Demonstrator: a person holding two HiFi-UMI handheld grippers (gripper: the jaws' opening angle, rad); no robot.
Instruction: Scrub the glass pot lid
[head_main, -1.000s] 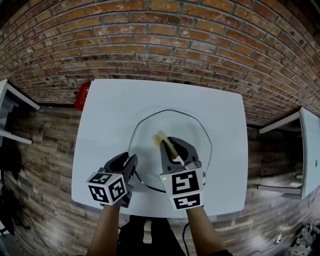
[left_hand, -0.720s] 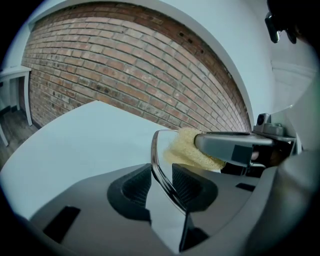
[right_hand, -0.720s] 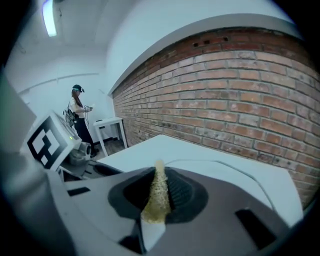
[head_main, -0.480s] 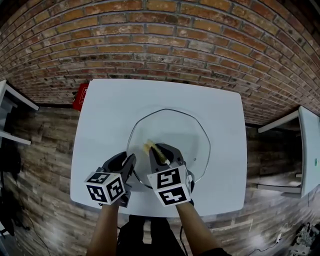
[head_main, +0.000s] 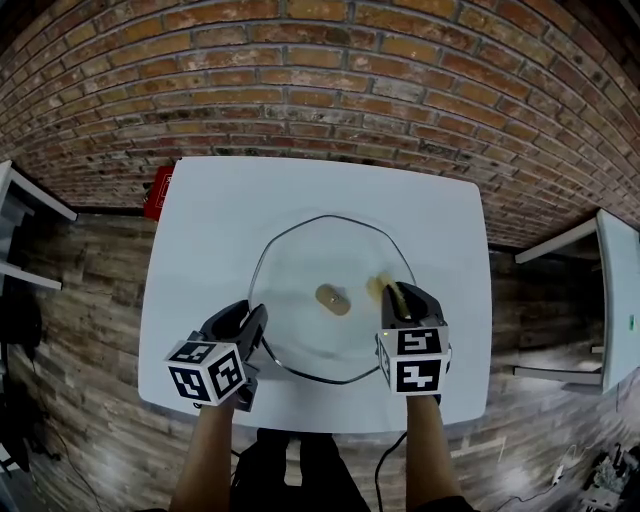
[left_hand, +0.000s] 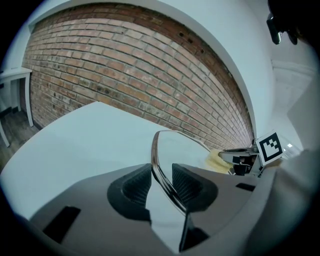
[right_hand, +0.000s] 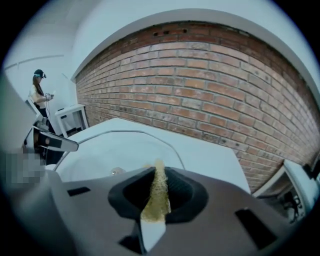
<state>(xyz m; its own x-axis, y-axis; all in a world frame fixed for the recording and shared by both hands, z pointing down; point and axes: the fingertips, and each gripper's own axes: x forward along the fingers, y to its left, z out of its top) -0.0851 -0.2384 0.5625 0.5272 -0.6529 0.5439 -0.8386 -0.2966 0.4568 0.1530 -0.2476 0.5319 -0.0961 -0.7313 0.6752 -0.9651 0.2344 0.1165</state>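
Note:
A round glass pot lid (head_main: 330, 255) with a metal rim lies on the white table (head_main: 220, 220), its knob (head_main: 333, 299) at the centre. My left gripper (head_main: 255, 325) is shut on the lid's rim (left_hand: 162, 172) at the near left edge. In my right gripper (head_main: 398, 297), over the lid's right part, a thin yellow sponge (right_hand: 156, 192) is pinched between the pads; its tip (head_main: 377, 288) rests on the glass to the right of the knob. The sponge (left_hand: 216, 159) and right gripper (left_hand: 250, 157) also show in the left gripper view.
A red object (head_main: 160, 192) lies off the table's far left corner. A brick wall (head_main: 320, 90) runs behind the table. Other white tables (head_main: 615, 290) stand at the right and left (head_main: 20, 200). A person (right_hand: 39, 95) stands far off at the left.
My right gripper with the sponge has swept across the lid from left of the knob to its right side. The left gripper and the lid have stayed put.

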